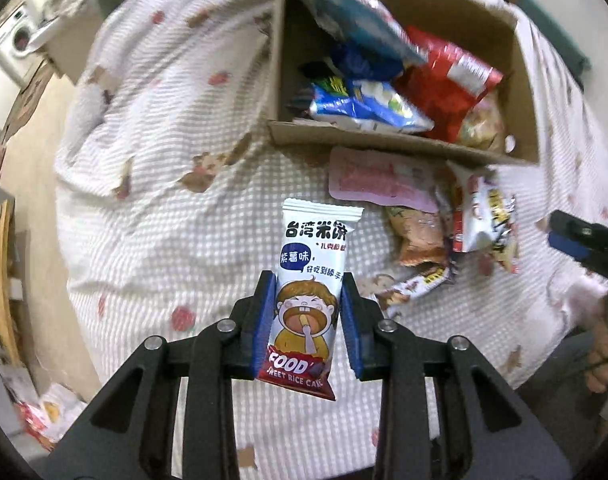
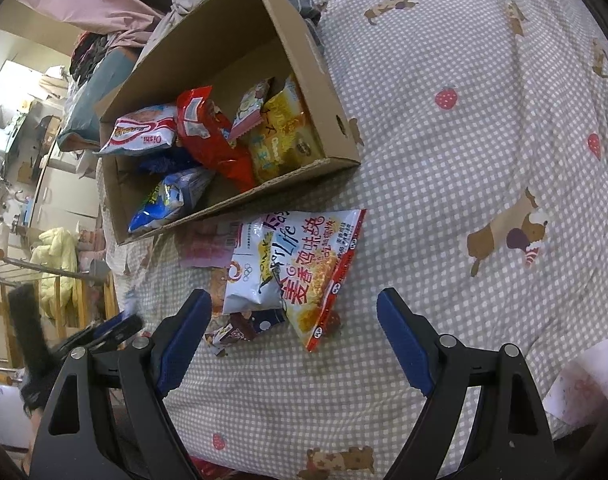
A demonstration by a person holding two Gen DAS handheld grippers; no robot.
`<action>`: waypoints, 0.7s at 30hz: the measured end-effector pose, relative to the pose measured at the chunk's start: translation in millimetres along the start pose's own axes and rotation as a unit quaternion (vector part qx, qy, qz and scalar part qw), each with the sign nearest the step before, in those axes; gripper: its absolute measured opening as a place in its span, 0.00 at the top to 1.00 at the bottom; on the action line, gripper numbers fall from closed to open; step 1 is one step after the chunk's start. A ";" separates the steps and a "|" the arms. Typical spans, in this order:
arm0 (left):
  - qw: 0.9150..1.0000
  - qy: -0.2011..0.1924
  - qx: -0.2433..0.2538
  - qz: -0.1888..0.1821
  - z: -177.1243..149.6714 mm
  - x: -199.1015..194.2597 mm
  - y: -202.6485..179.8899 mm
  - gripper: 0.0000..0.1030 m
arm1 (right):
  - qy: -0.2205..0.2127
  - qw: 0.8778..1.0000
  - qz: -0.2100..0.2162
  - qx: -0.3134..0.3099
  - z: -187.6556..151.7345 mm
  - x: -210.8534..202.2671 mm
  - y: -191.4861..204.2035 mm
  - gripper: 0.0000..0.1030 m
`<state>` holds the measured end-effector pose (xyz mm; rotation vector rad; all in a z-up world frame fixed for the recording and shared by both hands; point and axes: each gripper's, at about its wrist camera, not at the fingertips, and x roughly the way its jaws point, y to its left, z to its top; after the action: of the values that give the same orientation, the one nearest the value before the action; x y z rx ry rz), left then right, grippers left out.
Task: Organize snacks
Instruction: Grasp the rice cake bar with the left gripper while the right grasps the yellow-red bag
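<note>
My left gripper (image 1: 308,280) is shut on a white rice cake packet (image 1: 309,276) with a cartoon boy, held above the bed short of the cardboard box (image 1: 278,40). The box holds several snack bags, among them a red bag (image 1: 443,80) and a blue bag (image 1: 359,104). In the right wrist view the same box (image 2: 304,64) lies ahead. My right gripper (image 2: 294,304) is open and empty above a loose pile: a red and white chicken-flavour bag (image 2: 323,264), a white bag (image 2: 252,268) and a small dark packet (image 2: 240,330).
A pink flat packet (image 1: 367,178) lies against the box's near wall. The bed (image 2: 463,160) has a checked cover with strawberry and dog prints. My right gripper's tip shows at the right of the left wrist view (image 1: 575,240). Furniture and a washing machine (image 1: 16,40) stand beyond the bed's left edge.
</note>
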<state>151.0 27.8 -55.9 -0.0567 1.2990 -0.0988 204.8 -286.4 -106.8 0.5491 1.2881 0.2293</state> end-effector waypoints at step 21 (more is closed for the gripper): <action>0.996 -0.020 -0.073 -0.045 9.3 12.8 20.9 0.73 | 0.059 0.998 -0.004 0.025 22.4 73.4 5.7 0.06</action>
<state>164.2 47.1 -67.7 -0.2415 1.2613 -0.0789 247.3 -253.8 -162.0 0.5794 1.4127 0.2263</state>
